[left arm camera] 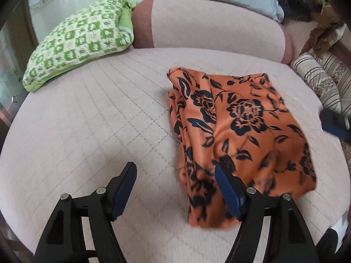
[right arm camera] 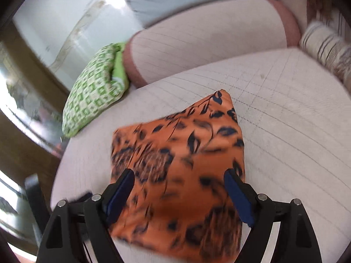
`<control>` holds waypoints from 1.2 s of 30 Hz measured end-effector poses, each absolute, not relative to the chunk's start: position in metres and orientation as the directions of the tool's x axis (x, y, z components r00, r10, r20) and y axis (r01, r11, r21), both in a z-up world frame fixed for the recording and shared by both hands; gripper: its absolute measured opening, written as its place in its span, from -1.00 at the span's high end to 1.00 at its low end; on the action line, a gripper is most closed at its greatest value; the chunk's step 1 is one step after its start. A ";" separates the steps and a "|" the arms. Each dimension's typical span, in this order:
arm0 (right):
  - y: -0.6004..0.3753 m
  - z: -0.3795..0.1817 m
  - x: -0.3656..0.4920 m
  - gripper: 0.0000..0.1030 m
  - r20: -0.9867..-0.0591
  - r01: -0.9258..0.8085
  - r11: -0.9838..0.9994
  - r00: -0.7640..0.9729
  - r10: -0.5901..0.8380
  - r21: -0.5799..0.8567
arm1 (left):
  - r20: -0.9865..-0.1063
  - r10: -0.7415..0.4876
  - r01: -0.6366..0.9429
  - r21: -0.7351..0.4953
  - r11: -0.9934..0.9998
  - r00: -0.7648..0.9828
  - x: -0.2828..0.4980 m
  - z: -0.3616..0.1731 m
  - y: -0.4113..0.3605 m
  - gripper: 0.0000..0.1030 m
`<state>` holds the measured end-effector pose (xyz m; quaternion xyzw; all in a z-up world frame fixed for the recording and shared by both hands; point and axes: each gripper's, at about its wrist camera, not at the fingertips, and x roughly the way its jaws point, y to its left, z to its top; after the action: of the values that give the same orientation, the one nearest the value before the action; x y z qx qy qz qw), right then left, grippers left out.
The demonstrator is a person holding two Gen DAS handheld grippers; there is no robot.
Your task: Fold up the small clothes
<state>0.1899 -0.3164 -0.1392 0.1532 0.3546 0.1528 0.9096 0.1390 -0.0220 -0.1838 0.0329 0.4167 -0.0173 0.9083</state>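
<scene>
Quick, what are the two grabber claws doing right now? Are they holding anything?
Left gripper: open, holding nothing; the orange flowered cloth lies beside it.
Right gripper: open above the same cloth, not gripping it.

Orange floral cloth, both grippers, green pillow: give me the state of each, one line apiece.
Orange floral cloth: folded into a rough rectangle, lying on the quilted seat, not held.
Left gripper: open, nothing between its pads.
Right gripper: open, above the cloth, not pinching it.
Green patterned pillow: leaning against the backrest.
</scene>
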 end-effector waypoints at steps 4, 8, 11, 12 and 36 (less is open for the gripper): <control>-0.304 -0.134 0.131 -0.67 -0.596 -0.157 0.939 0.738 0.317 0.306 | -0.724 -0.005 0.042 0.032 0.999 0.690 0.098 -0.168 -0.022 -0.60; -0.295 -0.143 0.091 -0.71 -0.636 -0.115 0.969 0.736 0.231 0.219 | -0.695 0.010 0.045 0.060 0.997 0.719 0.063 -0.157 -0.029 -0.61; -0.287 -0.149 0.068 -0.71 -0.669 -0.097 0.986 0.725 0.163 0.136 | -0.676 0.011 0.048 0.068 0.996 0.737 0.042 -0.149 -0.032 -0.61; -0.287 -0.149 0.063 -0.71 -0.671 -0.093 0.989 0.727 0.147 0.116 | -0.670 0.012 0.046 0.068 0.997 0.742 0.038 -0.146 -0.031 -0.61; -0.275 -0.106 0.019 -1.00 -0.603 -0.074 0.997 0.796 0.052 -0.012 | -0.607 0.025 0.004 0.047 0.999 0.794 -0.006 -0.112 -0.028 -0.82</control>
<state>0.0191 -0.2753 -0.1061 -0.0174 0.3177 0.0333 0.9474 -0.0055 -0.0282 -0.1116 0.0229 0.3206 0.0054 0.9469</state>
